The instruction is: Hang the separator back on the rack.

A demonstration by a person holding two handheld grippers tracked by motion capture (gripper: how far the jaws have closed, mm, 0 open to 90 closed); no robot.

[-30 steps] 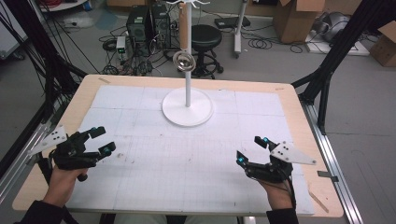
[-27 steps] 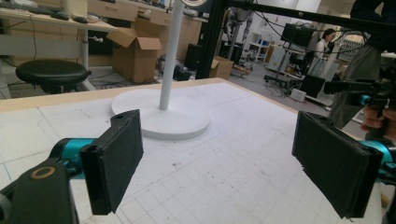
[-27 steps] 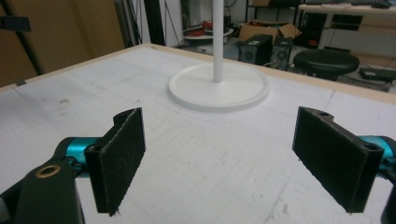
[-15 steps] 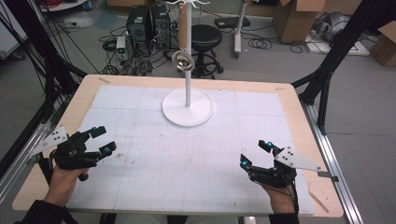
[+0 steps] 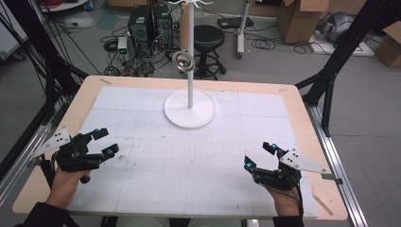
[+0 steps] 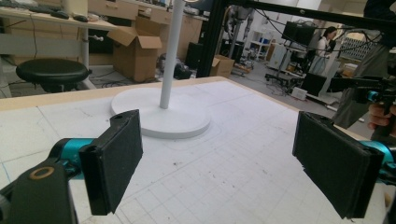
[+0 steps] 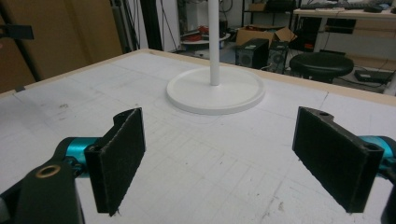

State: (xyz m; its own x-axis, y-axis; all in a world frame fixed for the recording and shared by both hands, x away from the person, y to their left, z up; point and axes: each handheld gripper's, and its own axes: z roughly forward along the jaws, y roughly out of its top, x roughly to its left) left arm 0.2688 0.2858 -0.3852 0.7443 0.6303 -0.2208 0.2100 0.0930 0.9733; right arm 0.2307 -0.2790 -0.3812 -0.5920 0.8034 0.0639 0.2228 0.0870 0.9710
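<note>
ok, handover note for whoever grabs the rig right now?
Left claw: open, empty, at the near left of the table.
Right claw: open, empty, at the near right.
White stand: upright at the far middle, with a shiny ring-shaped piece hanging by its pole.
Done: nothing grasped yet.
Left: likely reaching for the stand or hanging piece; both claws are well short.

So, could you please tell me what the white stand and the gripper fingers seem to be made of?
The white stand looks like painted metal or plastic: smooth, even, faintly glossy base and pole. The left gripper's fingers and the right gripper's fingers carry matte black pads with a grainy texture, probably foam or rubber.
</note>
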